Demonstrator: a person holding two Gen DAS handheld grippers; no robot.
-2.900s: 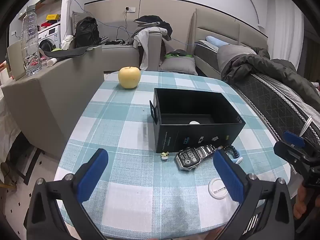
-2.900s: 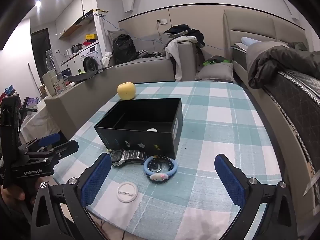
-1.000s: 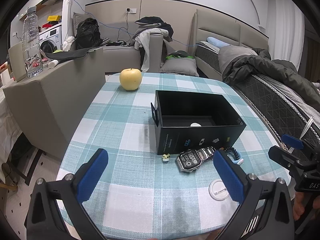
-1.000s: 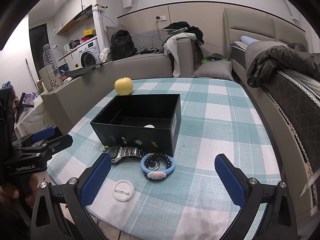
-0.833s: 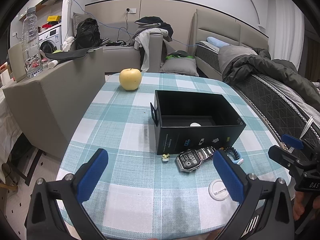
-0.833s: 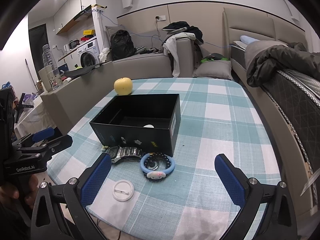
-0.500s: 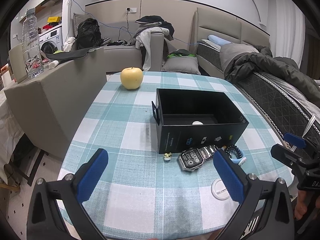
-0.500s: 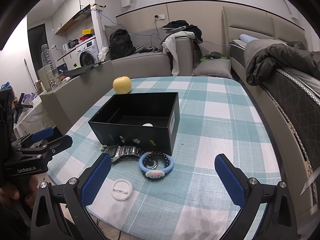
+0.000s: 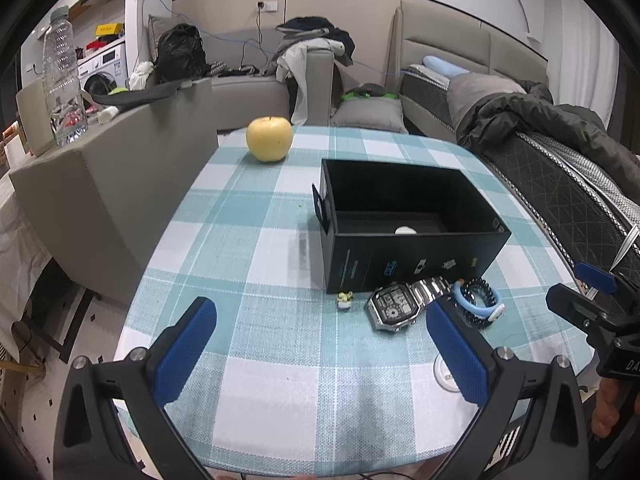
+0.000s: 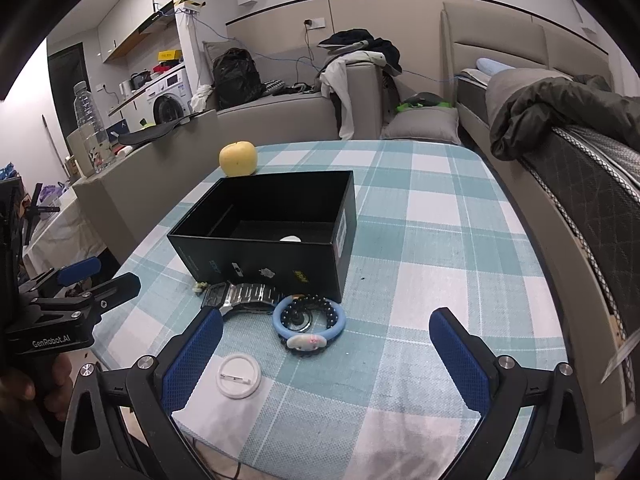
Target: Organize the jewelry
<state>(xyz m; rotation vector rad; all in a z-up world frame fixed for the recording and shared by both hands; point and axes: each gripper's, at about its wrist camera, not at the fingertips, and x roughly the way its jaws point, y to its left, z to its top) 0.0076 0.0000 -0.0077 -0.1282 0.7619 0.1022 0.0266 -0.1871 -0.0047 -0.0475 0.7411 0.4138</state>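
Two grippers hover over the near edge of the table [image 9: 280, 208], both with jaws spread wide and holding nothing: the left gripper [image 9: 320, 344] and the right gripper [image 10: 326, 350]. A black box [image 10: 264, 256] stands open near the table's middle, with a small white piece [image 10: 291, 239] on its floor. Along the box's near wall lie a tiny charm [image 9: 344, 300], a watch [image 9: 394, 308] and, touching the watch's band, a blue bracelet [image 10: 308, 324] ringing a dark bead bracelet [image 10: 316, 306]. A white badge [image 10: 239, 377] lies closer to the near edge. An apple [image 9: 269, 138] sits by the far edge.
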